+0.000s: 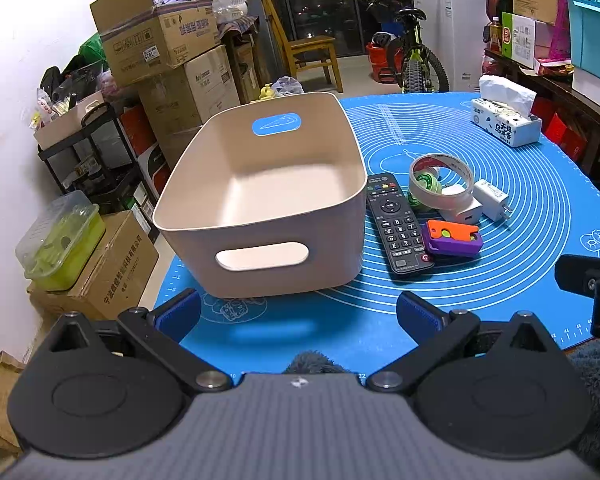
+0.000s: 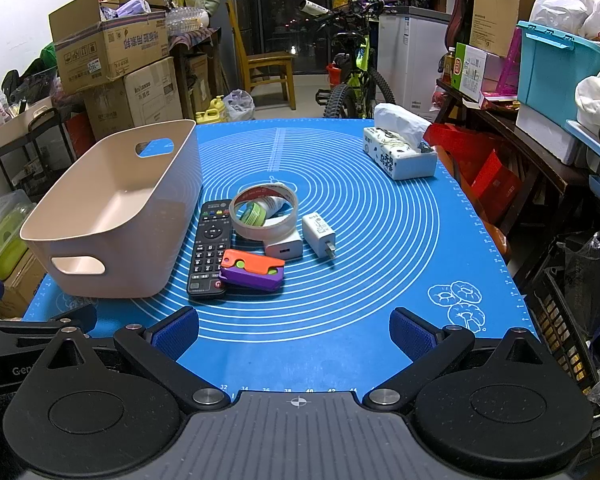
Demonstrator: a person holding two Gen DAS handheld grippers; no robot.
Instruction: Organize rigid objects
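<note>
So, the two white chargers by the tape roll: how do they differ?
The charger with prongs lies apart on the mat, its metal prongs pointing toward the camera. The charger under the tape roll shows a port on its near face and no prongs, and the tape roll rests partly on it. The pronged one looks slimmer; the other looks blockier. Both are white, rigid and still outside the bin.

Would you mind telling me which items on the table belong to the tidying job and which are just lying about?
For the job:
beige bin, empty
black remote
tape roll
green-capped tube inside the roll
two white chargers
orange-purple toy

Just lying about:
tissue box
blue mat
bicycle
cardboard boxes
</note>
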